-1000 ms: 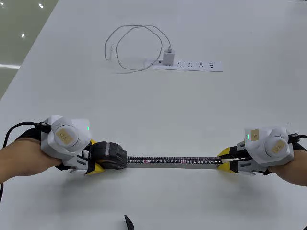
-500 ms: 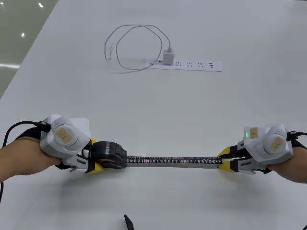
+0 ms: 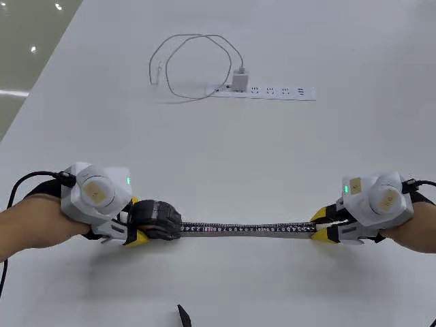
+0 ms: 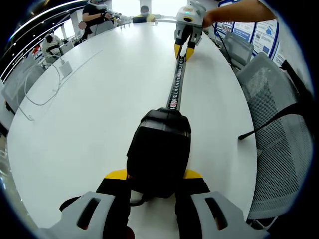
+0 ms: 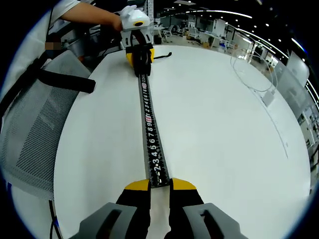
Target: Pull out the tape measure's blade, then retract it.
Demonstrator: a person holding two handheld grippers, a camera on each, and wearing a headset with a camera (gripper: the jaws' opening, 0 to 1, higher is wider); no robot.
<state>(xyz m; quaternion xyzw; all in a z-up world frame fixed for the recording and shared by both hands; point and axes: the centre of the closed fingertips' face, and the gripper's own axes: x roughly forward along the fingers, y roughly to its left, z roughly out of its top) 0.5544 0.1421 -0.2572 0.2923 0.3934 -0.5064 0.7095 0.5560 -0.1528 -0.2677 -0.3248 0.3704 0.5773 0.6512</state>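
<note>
Tape measure clamped by left gripper | blade pinched by right gripper | head view: power strip

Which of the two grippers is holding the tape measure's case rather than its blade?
The left gripper: its jaws clamp the black case, while the right gripper pinches the end of the extended blade.
</note>
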